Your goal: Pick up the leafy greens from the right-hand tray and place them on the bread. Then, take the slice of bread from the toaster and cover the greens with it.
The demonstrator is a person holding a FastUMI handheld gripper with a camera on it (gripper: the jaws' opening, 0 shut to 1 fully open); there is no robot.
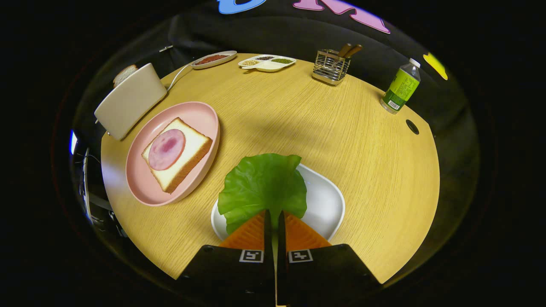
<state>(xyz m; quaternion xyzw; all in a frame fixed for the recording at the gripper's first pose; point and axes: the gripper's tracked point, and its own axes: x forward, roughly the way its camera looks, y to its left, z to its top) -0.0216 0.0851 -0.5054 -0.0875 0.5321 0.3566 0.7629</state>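
Toaster [128, 100] with a bread slice [124, 74] stands beside the pink plate [140, 187] bearing bread [177, 154] with ham [166, 149]; right, above the white tray [326, 202], the gripper [274, 213] jaws pinch the leafy greens [262, 187]

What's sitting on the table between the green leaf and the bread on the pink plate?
Nothing. In the gripper view, bare tabletop and plate rim separate the leaf, pinched in the gripper, from the ham-topped bread on the pink plate.
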